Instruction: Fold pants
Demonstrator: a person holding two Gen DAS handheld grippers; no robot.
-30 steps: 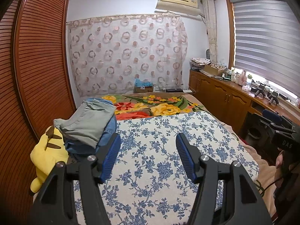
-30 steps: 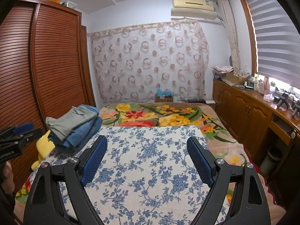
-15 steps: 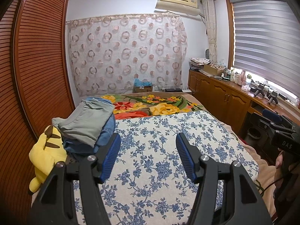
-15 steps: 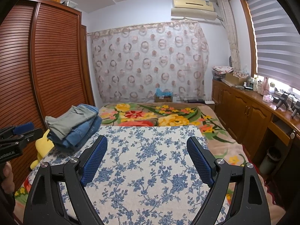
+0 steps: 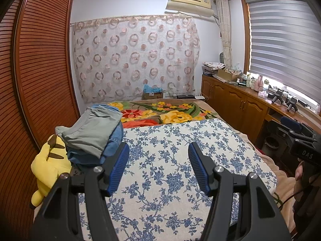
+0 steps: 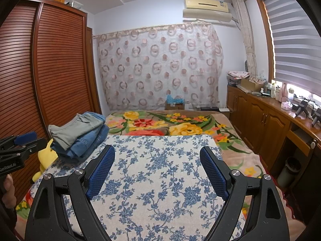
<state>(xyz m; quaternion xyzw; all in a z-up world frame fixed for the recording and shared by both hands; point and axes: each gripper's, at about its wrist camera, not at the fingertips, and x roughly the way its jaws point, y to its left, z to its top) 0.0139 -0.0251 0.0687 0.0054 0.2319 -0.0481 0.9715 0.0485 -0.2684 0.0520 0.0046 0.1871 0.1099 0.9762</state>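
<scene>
- Wardrobe doors (image 5: 40, 76): slatted wood, glossy varnish.
- Bed cover (image 6: 160, 172): matt printed cloth.
- Folded jeans (image 6: 88, 140): denim.
- Left gripper (image 5: 158, 166) pads (image 5: 118, 168): ribbed blue rubber.

Both cameras look down the bed (image 5: 170, 170) toward the curtain (image 6: 160, 66), tilted slightly down; left one sits nearer the wardrobe (image 5: 40, 70), both sharing the bedspread.

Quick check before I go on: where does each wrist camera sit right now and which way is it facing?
Left wrist: behind the open left gripper, facing along the bed's blue floral cloth toward the curtain; the right gripper shows at right.
Right wrist: behind the open right gripper, same heading; the left gripper shows at left.
Shared: cloth, folded pants stack, yellow plush, curtain.
</scene>
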